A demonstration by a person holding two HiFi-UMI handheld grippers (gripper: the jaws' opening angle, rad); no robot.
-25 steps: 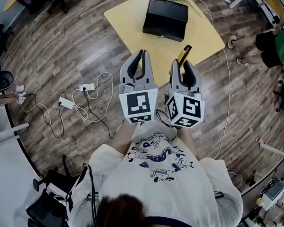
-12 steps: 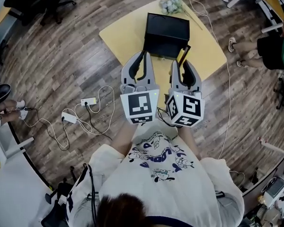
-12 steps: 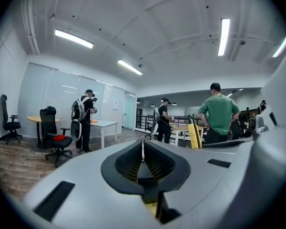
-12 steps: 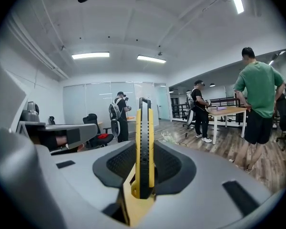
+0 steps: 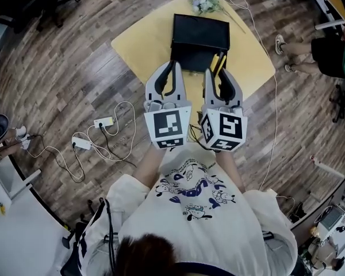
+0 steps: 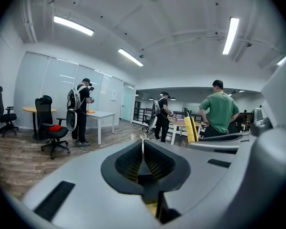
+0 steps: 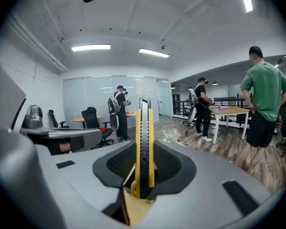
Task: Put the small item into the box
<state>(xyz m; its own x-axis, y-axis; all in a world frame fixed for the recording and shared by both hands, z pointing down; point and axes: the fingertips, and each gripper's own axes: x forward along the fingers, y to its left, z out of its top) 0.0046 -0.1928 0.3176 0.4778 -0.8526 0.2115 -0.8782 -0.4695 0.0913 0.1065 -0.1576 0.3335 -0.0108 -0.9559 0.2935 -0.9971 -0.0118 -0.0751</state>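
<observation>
A black box (image 5: 200,34) stands on a small yellow table (image 5: 144,36) ahead of me. My right gripper (image 5: 218,72) is shut on a yellow and black utility knife (image 5: 218,64), held upright, its tip over the box's near edge. In the right gripper view the knife (image 7: 144,147) stands clamped between the jaws of that gripper (image 7: 144,168). My left gripper (image 5: 171,68) hovers beside it at the table's near edge, shut with nothing held. The left gripper view looks out over its closed jaws (image 6: 142,142), with the knife (image 6: 191,127) at the right.
A bunch of pale flowers (image 5: 205,0) lies at the table's far corner. Power strips and cables (image 5: 103,122) trail over the wooden floor on the left, and a white cable (image 5: 274,96) runs along the right. A person in a green shirt (image 7: 264,104) stands nearby; office chairs (image 6: 50,128) and desks lie farther off.
Table and box have come nearer to both grippers in the head view. The knife's tip, earlier over the table's front edge, now reaches the box. Both grippers stay shut.
</observation>
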